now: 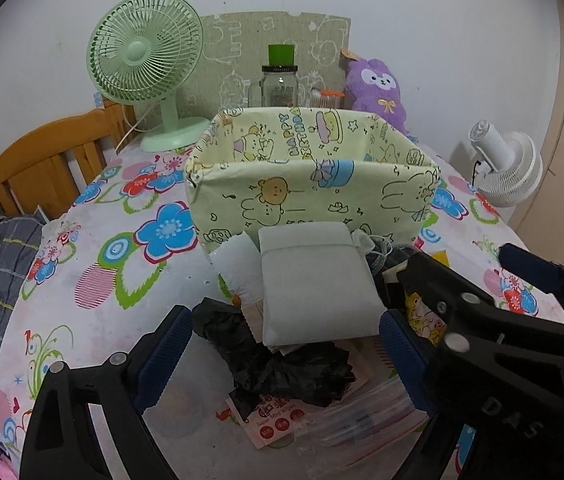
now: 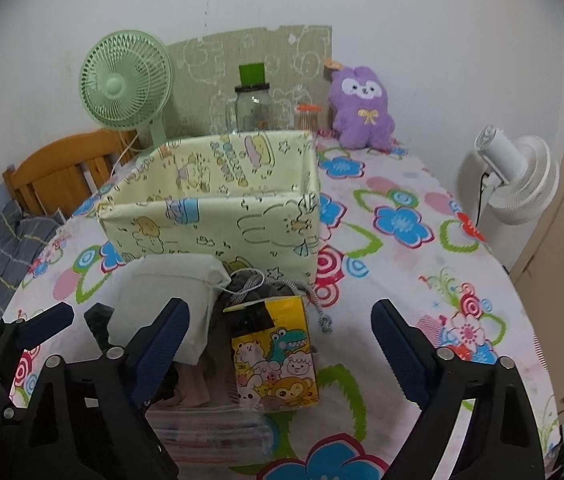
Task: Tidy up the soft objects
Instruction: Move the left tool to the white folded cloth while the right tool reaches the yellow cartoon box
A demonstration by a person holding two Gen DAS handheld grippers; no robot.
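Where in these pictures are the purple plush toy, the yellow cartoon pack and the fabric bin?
purple plush toy [image 2: 361, 108], right wrist view, on its chest.
yellow cartoon pack [image 2: 276, 360], right wrist view, on its printed front.
fabric bin [image 1: 313, 196], left wrist view, on its near wall.

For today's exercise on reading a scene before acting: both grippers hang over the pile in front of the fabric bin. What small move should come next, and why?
Probably close the right gripper on the yellow cartoon tissue pack. Its jaws stand open with the pack between them, pads not touching, and the fabric bin behind looks empty. The left gripper, also open, straddles the white pouch.
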